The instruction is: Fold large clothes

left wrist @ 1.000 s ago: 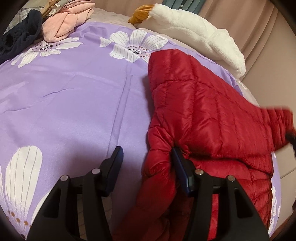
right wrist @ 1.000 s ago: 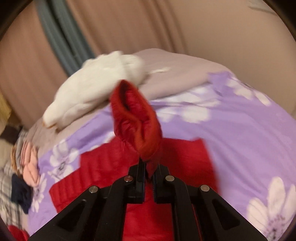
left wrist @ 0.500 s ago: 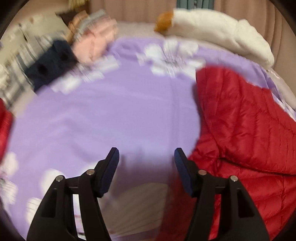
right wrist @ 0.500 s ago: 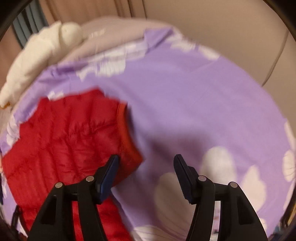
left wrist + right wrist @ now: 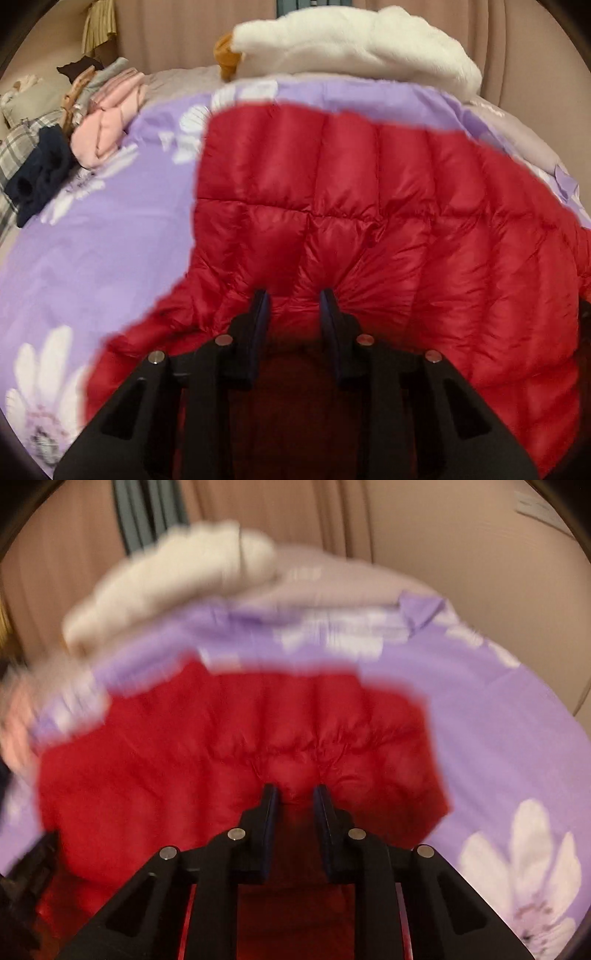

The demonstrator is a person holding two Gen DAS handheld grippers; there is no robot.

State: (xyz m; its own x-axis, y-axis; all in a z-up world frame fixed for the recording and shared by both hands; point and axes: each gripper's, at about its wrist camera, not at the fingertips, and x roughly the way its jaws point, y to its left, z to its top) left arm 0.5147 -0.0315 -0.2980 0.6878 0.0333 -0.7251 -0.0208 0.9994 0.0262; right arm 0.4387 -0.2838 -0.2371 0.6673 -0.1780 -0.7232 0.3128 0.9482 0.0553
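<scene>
Left view alone shows folded clothes (image 5: 107, 125) at 10 o'clock. Both tongs, left (image 5: 293, 295) and right (image 5: 294, 790), have just closed, pinching the red jacket (image 5: 369, 221), quilting running 12-to-6.

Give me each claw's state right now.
Left claw: just closing, pinching a bunch of the red puffer jacket.
Right claw: just closing, clamped on the same jacket.

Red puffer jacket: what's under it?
The red puffer jacket lies on the purple floral bedsheet, which shows all around it. Whatever lies beneath the jacket itself is covered.
</scene>
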